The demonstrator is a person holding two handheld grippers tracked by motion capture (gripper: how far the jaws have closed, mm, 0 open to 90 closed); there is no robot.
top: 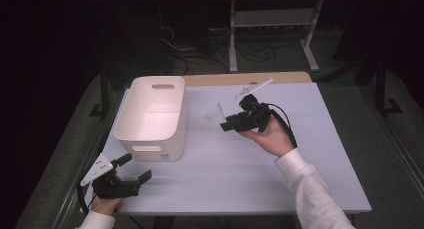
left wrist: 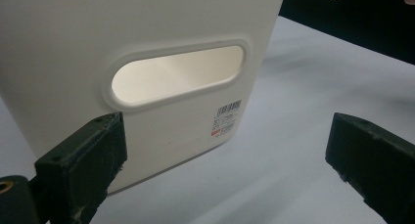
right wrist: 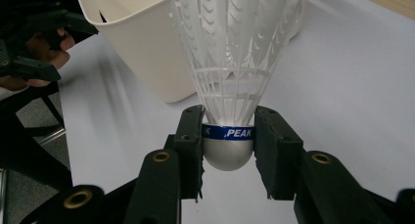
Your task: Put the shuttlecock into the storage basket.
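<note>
The right gripper (right wrist: 228,136) is clamping a white plastic shuttlecock (right wrist: 234,62) by its rounded silver cork base, just at the blue band, and is holding it above the pale table (top: 240,164), near the white storage bin (top: 152,116). The left gripper (top: 134,169) is resting by the bin's near end with its jaws standing wide apart and nothing between them. The shuttlecock is likely very light; its skirt is looking thin and springy, easily bent, so the firm base is probably the safest place to be gripping it, gently, since the smooth dome could be slipping
</note>
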